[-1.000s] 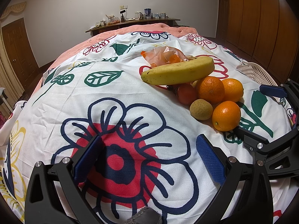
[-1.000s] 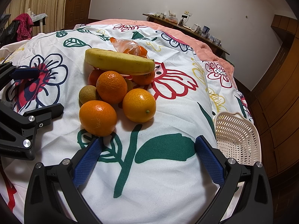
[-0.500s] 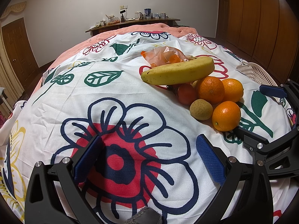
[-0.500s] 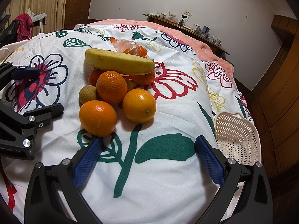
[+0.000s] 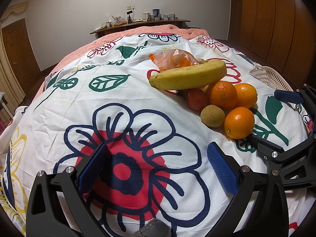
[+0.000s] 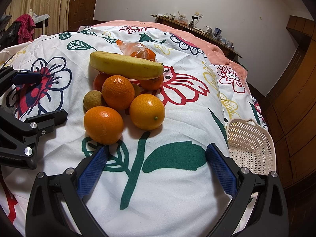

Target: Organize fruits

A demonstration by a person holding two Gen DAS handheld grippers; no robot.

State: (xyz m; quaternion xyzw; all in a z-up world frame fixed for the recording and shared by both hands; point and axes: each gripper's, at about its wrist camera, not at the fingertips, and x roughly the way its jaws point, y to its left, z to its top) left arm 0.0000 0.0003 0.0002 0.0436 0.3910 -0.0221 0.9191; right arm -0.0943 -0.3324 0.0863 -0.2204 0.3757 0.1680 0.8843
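Yellow banana (image 6: pixel 126 66), cream basket (image 6: pixel 250 146), floral-print sheet (image 6: pixel 177 177).

- The fruit pile (image 6: pixel 126 96) lies on the bed (image 6: pixel 177 187).
- The banana (image 6: pixel 126 65) rests on top of the pile, at its far side.
- A bag (image 6: pixel 138 50) lies just behind the banana.
- The basket (image 6: pixel 250 144) sits well right of the pile, at the bed's edge.
- A shelf (image 5: pixel 138 22) stands beyond the bed, far behind the pile.
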